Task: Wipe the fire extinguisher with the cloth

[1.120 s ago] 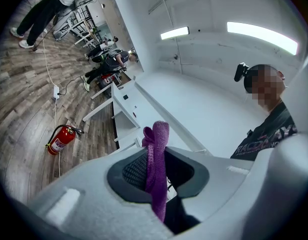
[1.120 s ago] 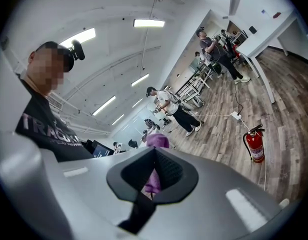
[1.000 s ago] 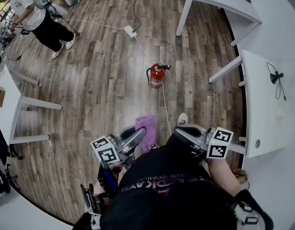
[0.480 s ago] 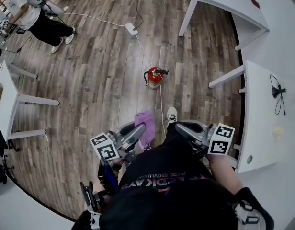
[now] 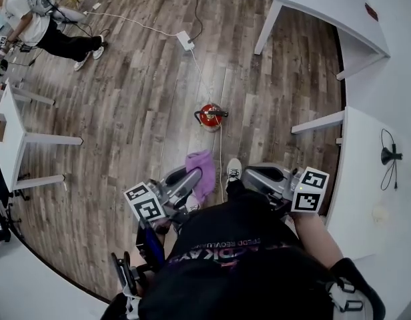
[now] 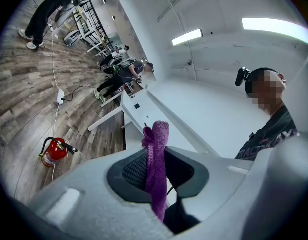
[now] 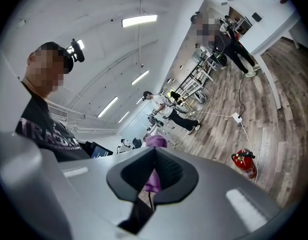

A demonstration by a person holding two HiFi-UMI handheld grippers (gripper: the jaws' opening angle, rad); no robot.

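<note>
The red fire extinguisher [image 5: 209, 117] stands upright on the wood floor, ahead of both grippers and apart from them. It also shows in the left gripper view as the extinguisher [image 6: 53, 151] low at the left, and in the right gripper view as the extinguisher [image 7: 245, 164] at the right. My left gripper [image 5: 195, 177] is shut on a purple cloth [image 5: 201, 167]; the cloth [image 6: 159, 134] sticks out past the jaws of the left gripper [image 6: 155, 155]. My right gripper [image 5: 251, 177] is shut with nothing in it, and the cloth [image 7: 155, 141] peeks over the right gripper [image 7: 155, 154].
White tables stand at the right [image 5: 372, 172], top right [image 5: 319, 2] and left [image 5: 9, 135]. A white power strip [image 5: 186, 41] and its cable lie on the floor beyond the extinguisher. A person [image 5: 42, 25] stands at the far upper left. My own shoe [image 5: 233, 170] is between the grippers.
The extinguisher has drawn nearer in the head view, and I see it more from above. Both grippers keep their pose, the left still holding the cloth.
</note>
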